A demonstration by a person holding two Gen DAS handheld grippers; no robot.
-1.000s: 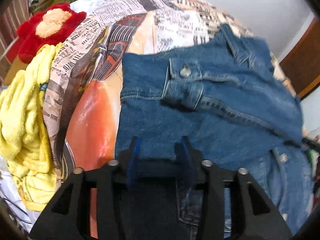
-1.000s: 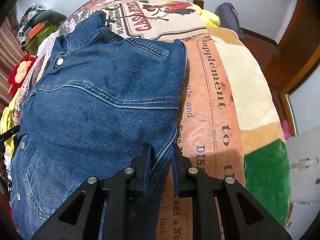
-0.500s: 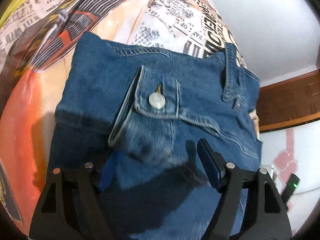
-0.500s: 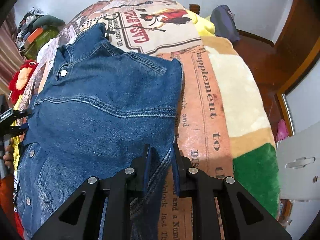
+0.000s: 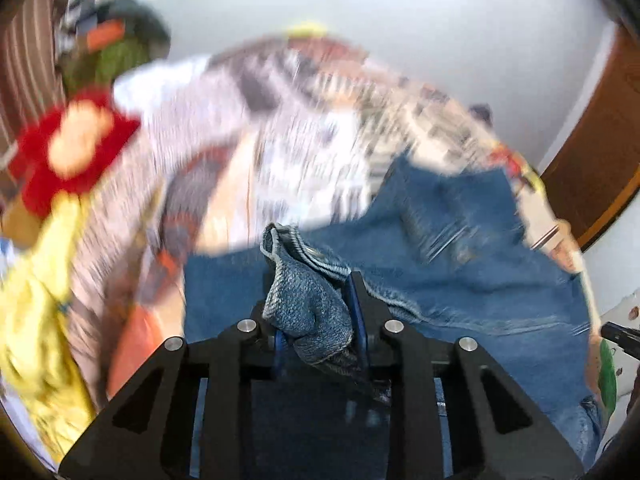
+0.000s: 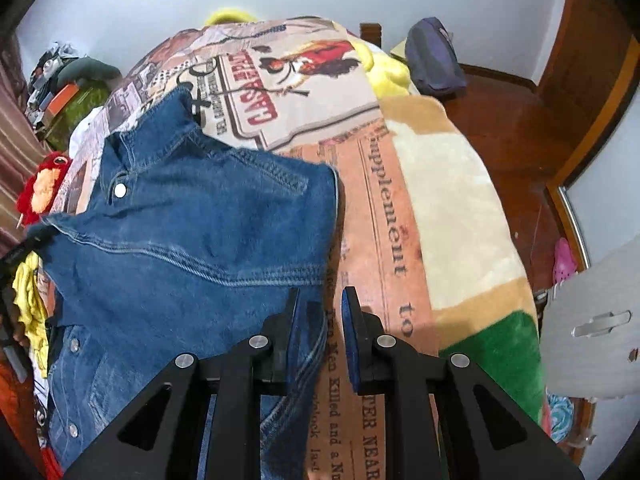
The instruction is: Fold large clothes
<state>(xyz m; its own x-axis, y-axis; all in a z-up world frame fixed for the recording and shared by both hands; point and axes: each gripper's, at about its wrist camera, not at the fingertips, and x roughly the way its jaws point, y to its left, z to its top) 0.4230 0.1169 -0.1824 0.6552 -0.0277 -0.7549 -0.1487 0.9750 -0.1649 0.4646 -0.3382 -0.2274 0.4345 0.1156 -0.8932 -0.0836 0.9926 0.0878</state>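
On the left, a bunched sleeve cuff (image 5: 304, 296) of the blue denim jacket (image 6: 192, 248) is pinched in the closing left gripper (image 5: 316, 320), the jacket lying spread on the newspaper-print blanket (image 6: 384, 208). The jacket's right hem edge is held in the narrowly closed right gripper (image 6: 320, 320). Folding seems barely begun; bare blanket is left rightward.
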